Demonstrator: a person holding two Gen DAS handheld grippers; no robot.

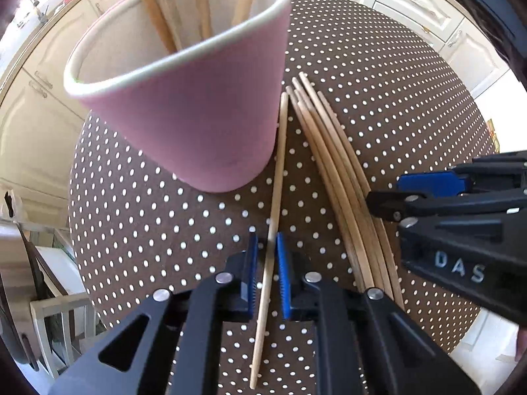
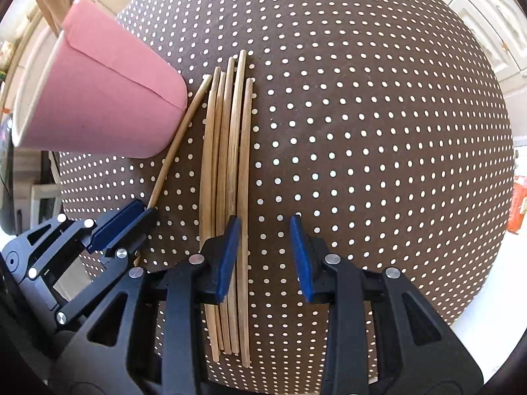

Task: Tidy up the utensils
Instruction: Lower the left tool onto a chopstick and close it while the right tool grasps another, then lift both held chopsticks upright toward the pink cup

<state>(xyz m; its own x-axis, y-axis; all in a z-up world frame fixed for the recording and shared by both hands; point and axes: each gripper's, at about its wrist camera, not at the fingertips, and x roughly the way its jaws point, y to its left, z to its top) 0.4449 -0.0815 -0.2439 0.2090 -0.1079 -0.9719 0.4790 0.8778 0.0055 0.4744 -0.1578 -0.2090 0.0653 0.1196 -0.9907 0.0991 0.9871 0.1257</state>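
A pink cup [image 1: 197,112] stands on the dotted brown table [image 1: 378,75] and holds several wooden chopsticks [image 1: 158,10]. My left gripper [image 1: 267,247] straddles a single chopstick [image 1: 275,217] lying by the cup; its blue pads sit close on each side with small gaps. A bundle of several chopsticks [image 2: 227,197] lies beside it. My right gripper [image 2: 265,230] is open over the bundle's right edge, with the rightmost stick between its fingers. The cup [image 2: 98,98] and my left gripper [image 2: 131,223] also show in the right wrist view.
Cream kitchen cabinets [image 1: 428,3] surround the round table. A chair or rack [image 1: 56,316] stands below the table's left edge. An orange object [image 2: 518,204] sits on the floor at far right.
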